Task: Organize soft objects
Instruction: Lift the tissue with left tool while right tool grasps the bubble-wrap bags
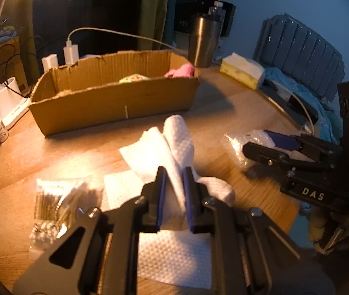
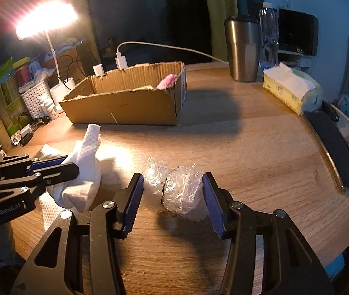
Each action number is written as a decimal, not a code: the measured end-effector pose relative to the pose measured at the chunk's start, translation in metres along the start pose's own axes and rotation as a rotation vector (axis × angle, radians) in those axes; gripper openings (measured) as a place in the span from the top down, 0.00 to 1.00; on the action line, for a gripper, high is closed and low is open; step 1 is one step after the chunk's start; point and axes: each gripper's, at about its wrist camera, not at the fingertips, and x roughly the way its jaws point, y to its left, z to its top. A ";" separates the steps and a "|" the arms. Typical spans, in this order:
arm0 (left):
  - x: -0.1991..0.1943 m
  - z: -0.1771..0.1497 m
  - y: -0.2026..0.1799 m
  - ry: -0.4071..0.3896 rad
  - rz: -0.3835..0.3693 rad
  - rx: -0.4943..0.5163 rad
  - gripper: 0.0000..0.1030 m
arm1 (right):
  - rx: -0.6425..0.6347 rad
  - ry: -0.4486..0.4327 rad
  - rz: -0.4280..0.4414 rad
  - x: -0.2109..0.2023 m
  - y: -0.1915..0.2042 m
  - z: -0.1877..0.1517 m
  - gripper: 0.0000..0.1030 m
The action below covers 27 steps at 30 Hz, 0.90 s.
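My left gripper (image 1: 174, 174) is shut on a raised fold of a crumpled white paper towel (image 1: 174, 135) that lies on the wooden table; in the right wrist view that left gripper (image 2: 72, 166) pinches the paper towel (image 2: 86, 169) at the left. The right gripper (image 2: 173, 191) stands open around a ball of clear bubble wrap (image 2: 181, 194) on the table, its right pad against the wrap. The left wrist view shows the right gripper (image 1: 258, 145) at the bubble wrap (image 1: 236, 145). Behind stands an open cardboard box (image 1: 113, 108) (image 2: 125, 113) holding a pink soft item (image 1: 181, 71) (image 2: 167, 81).
A bag of cotton swabs (image 1: 54, 201) lies left of the towel. A steel tumbler (image 2: 244, 49), water bottle (image 2: 269, 36) and tissue pack (image 2: 290, 91) stand at the back right. A phone (image 2: 334, 152) lies along the table's right edge. A lit lamp (image 2: 46, 22) and clutter crowd the left.
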 end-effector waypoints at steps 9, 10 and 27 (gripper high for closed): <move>-0.025 0.015 0.009 -0.070 -0.011 -0.024 0.86 | -0.026 -0.039 -0.007 -0.014 0.009 0.017 0.50; -0.028 0.018 0.010 -0.079 -0.010 -0.025 0.86 | -0.028 -0.043 -0.008 -0.015 0.010 0.019 0.50; -0.059 0.037 0.039 -0.171 0.011 -0.059 0.86 | -0.093 -0.106 0.001 -0.032 0.036 0.054 0.50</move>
